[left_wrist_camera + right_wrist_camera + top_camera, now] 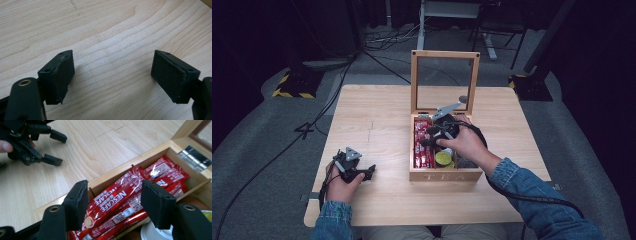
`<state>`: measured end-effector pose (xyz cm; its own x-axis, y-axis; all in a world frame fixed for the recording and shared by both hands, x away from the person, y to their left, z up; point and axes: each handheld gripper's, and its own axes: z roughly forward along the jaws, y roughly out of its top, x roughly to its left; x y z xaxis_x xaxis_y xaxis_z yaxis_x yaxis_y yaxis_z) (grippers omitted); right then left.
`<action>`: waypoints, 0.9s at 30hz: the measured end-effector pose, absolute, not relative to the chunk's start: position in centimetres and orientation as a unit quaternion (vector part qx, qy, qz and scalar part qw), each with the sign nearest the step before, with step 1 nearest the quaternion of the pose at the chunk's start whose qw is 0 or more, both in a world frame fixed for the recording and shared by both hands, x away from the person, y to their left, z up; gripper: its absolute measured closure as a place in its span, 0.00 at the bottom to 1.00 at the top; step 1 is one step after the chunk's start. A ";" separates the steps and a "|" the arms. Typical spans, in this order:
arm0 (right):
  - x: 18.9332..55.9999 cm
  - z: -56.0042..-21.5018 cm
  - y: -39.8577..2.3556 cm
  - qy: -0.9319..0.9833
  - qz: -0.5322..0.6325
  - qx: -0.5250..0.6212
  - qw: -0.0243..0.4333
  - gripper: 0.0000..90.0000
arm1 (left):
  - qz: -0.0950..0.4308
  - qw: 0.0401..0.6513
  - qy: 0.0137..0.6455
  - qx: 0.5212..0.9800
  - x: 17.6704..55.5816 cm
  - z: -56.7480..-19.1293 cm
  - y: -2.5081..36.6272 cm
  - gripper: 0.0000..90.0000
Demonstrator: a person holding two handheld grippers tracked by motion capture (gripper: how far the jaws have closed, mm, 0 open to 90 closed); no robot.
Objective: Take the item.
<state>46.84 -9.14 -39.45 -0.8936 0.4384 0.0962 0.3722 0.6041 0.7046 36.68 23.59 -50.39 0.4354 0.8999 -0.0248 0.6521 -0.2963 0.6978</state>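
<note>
- Near the middle of the high view, the right gripper point(432, 136) hangs over the open wooden tea box point(446, 175), which sits on the bench point(377, 110) with its glass lid point(445, 82) standing up behind it.
- Its fingers point(76, 203) are wide apart with nothing pressed between them. They sit just above the red Nescafe sticks point(117, 200), which fill the lower middle of the right gripper view.
- Those coffee sticks lie in a pile in the box's left part, next to its wooden side wall. A yellow-green round thing point(443, 158) lies in the next part, lower in the high view.
- To do this step well, I think the right gripper should go down slowly, one finger on each long side of the top stick.
- Pick just one stick. The shiny wrappers look slippery, so squeeze near the stick's middle, not its end.
- Keep the fingers away from the box wall, or they may bump it and push the box.
- At the lower left of the high view, the left gripper point(371, 171) rests on the bare bench, well away from the box. Its fingers point(60, 77) are wide and hold nothing.
</note>
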 end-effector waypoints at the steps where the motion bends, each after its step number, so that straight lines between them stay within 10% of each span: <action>1: 46.8 -39.6 -9.0 0.897 0.378 0.225 0.041 0.44 | 0.190 0.325 0.496 0.782 36.7 -50.4 23.6 0.21; 27: 46.1 -42.5 -7.5 0.918 0.317 0.238 0.018 0.45 | 0.190 0.325 0.496 0.782 36.7 -50.4 23.6 0.21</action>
